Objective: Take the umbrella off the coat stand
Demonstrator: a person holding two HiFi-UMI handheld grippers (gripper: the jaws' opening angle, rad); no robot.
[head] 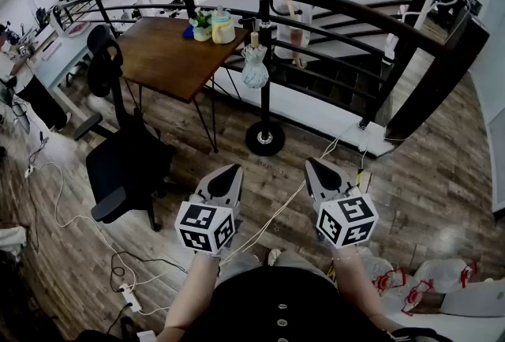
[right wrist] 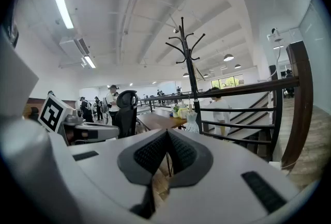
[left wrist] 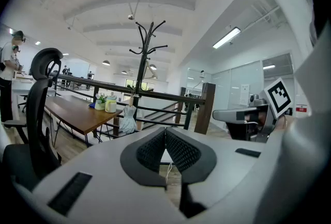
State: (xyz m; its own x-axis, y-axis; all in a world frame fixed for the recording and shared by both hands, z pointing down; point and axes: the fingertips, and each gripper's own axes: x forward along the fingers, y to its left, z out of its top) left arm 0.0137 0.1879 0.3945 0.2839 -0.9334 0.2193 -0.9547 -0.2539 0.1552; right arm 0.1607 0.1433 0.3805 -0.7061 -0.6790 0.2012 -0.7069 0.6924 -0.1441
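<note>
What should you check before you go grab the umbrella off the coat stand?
1. Umbrella hangs on the coat stand: ok.
2. Left gripper open for grabbing: not ok, jaws shut, nothing between them.
3. Right gripper open: not ok, shut and empty too.
4. Grippers near the umbrella: not ok, both are far from it.
5. Way to the stand free: ok, but a cable lies on the floor; the table stands off to the left.
6. How the umbrella hooks on: cannot tell, too small.
</note>
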